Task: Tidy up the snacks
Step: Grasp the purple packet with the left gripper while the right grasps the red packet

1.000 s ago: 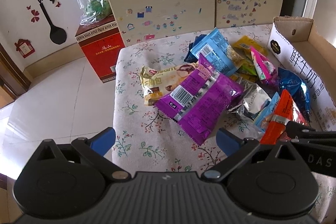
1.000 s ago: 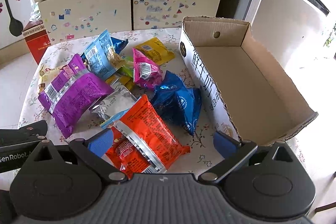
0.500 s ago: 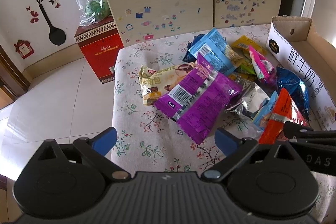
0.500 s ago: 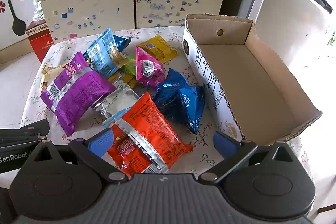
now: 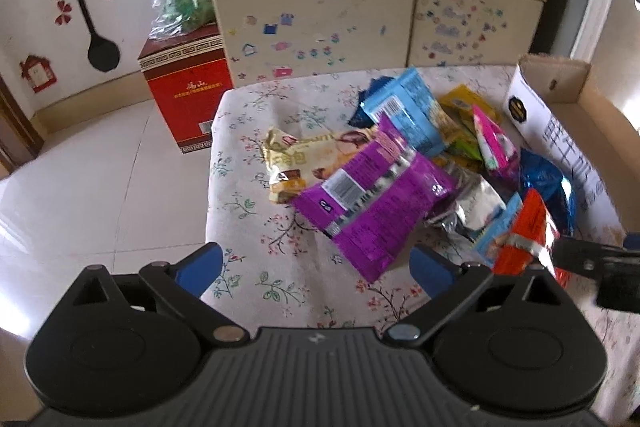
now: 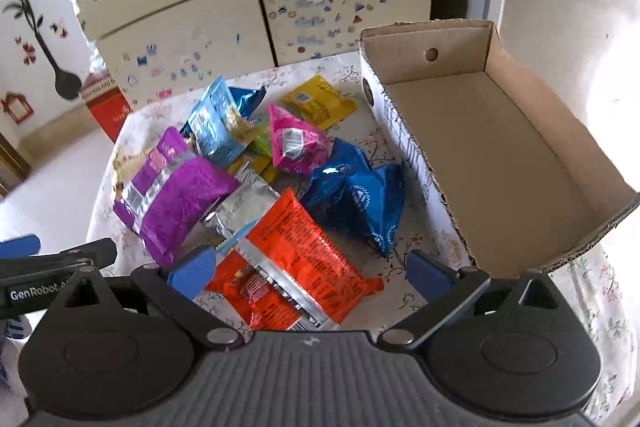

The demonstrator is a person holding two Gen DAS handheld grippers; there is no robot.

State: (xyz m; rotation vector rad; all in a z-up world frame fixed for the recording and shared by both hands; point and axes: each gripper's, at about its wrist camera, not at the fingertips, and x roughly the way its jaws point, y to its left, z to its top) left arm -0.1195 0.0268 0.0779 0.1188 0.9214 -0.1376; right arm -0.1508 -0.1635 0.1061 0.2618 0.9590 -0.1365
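Observation:
Several snack packets lie piled on a floral tablecloth. A purple packet lies just ahead of my open, empty left gripper. An orange packet lies between the fingers of my open right gripper, which hovers over it. Further back lie a dark blue packet, a pink one, a light blue one, a yellow one, a silver one and a beige one. An open cardboard box stands at the right, with nothing inside.
A cream cabinet with stickers stands behind the table. A red box with a plastic bag on it sits on the tiled floor at the left. The right gripper's finger shows in the left wrist view.
Both grippers have moved forward toward the pile. The orange packet now sits closer between the right gripper's fingers. Nothing has been taken hold of.

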